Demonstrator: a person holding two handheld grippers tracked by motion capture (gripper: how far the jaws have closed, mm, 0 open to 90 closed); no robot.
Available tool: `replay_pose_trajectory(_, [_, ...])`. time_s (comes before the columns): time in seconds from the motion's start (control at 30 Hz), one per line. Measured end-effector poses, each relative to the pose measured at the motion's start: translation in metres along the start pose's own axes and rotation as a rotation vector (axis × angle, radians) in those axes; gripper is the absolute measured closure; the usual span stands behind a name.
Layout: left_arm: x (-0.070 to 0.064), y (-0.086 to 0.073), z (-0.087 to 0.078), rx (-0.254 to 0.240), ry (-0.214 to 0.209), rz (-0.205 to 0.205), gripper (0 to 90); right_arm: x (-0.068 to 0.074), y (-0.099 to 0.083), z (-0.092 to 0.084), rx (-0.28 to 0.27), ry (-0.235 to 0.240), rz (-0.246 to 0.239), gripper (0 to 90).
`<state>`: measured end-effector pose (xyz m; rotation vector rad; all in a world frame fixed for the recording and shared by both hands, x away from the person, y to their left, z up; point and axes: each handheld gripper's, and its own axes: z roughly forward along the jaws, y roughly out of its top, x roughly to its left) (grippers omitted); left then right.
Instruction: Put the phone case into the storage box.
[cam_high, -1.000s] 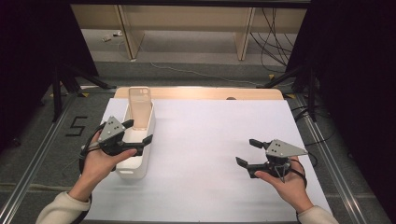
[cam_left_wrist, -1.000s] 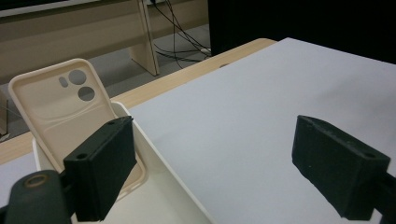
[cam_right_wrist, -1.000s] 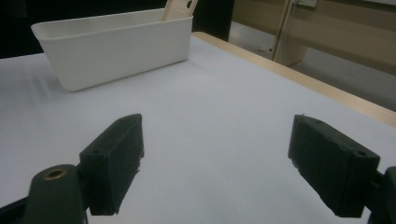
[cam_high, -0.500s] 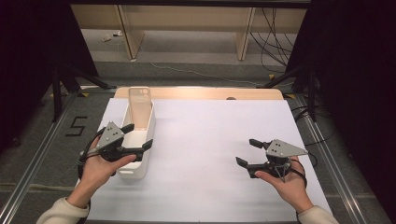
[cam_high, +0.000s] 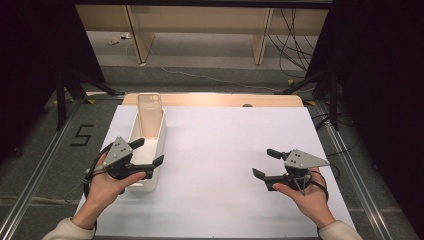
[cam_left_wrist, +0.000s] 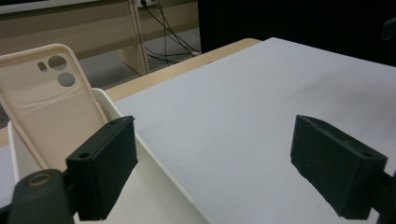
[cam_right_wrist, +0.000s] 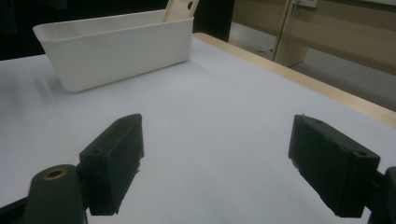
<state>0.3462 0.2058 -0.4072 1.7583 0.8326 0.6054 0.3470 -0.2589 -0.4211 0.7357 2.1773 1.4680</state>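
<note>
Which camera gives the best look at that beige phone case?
The left gripper view: the phone case is close, its camera cut-outs clear, leaning in the white bin. The high view shows it small; the right gripper view catches its top corner.

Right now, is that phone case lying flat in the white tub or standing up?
Standing up. The phone case leans against the far end of the white tub, its top above the rim.
</note>
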Motion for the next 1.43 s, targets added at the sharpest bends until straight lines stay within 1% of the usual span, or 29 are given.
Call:
replay_pose_trajectory(0.33, [-0.004, -0.007, 0.001, -0.005, -0.011, -0.008, 14.1, 0.000, 0.000, 0.000, 0.000, 0.001, 0.000, 19.2])
replay_pose_trajectory(0.47, [-0.005, -0.010, 0.002, -0.005, -0.016, -0.006, 14.1, 0.000, 0.000, 0.000, -0.001, 0.002, 0.000, 19.2])
replay_pose_trajectory(0.8, [-0.005, -0.015, 0.000, -0.010, -0.019, -0.017, 14.1, 0.001, 0.000, 0.000, -0.005, 0.003, 0.001, 19.2])
replay_pose_trajectory(0.97, [-0.005, -0.015, -0.001, -0.016, -0.019, -0.022, 14.1, 0.000, 0.000, 0.000, -0.006, 0.004, 0.001, 19.2])
replay_pose_trajectory(1.43, [-0.005, -0.014, 0.001, -0.018, -0.022, -0.015, 14.1, 0.000, 0.000, -0.001, -0.013, 0.008, 0.006, 19.2])
